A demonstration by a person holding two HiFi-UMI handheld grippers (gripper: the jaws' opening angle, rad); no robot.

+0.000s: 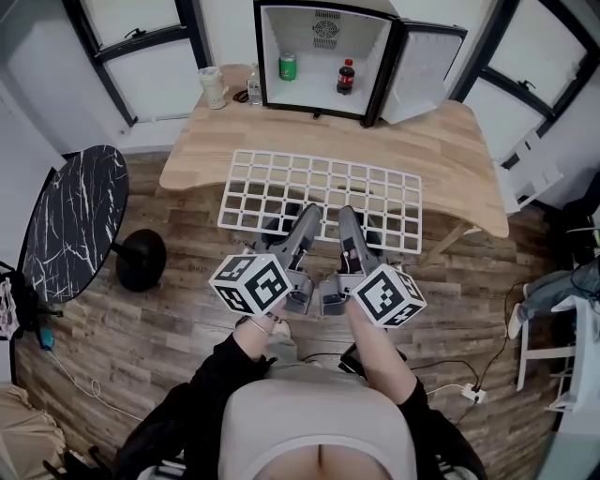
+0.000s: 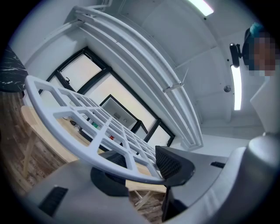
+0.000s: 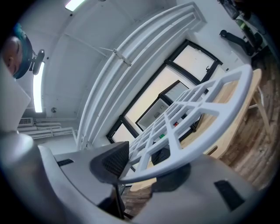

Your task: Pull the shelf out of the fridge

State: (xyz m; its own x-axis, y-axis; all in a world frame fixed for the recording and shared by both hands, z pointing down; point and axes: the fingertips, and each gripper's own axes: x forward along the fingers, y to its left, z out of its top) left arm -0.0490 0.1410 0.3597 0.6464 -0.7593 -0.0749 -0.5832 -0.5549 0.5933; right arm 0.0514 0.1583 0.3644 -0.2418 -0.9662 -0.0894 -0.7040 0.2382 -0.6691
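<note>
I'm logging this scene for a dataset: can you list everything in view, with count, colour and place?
fridge: 1, black frame, white inside, door open, at the back of the table
shelf: 1, white grid, out of the fridge, held over the table's near edge
can: 1, green, inside the fridge, left
bottle: 1, dark with a red cap, inside the fridge, right
cup: 1, pale, on the table left of the fridge
table: 1, light wood, under the fridge
round table: 1, black marbled, far left
left gripper, right gripper: 2, grey with marker cubes, jaws clamped on the shelf's near edge
</note>
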